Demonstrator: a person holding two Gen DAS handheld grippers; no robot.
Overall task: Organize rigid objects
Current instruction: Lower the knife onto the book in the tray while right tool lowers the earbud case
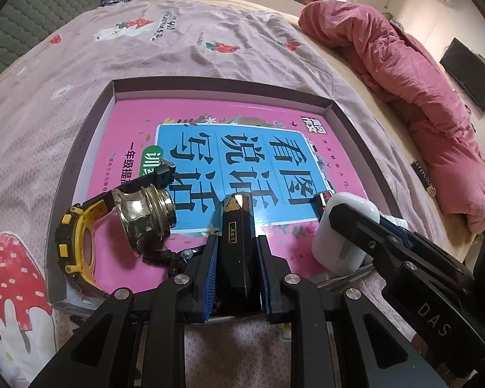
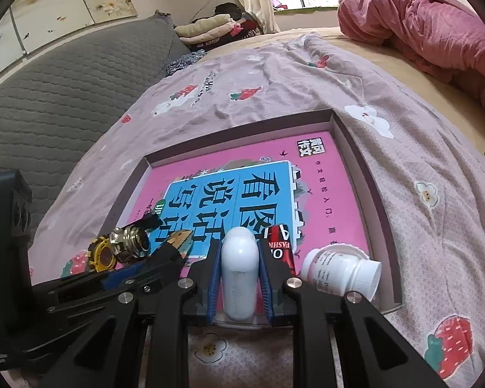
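Left wrist view, left claw (image 1: 236, 242) clamped on black case (image 1: 237, 223), right claw (image 2: 239, 258) gripping white earbud case (image 2: 239, 274)

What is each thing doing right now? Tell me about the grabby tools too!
Left tool: shut on the black box.
Black box: clamped, near end of the tray.
Right tool: shut on the white case.
White case: lid closed, clamped.
Pill bottle: on its side, cap on.
Watch: lying on the tray's left edge.
Brass knob: tipped over beside the watch.
Book: closed, flat in the tray.
Tray: open, on the bed.
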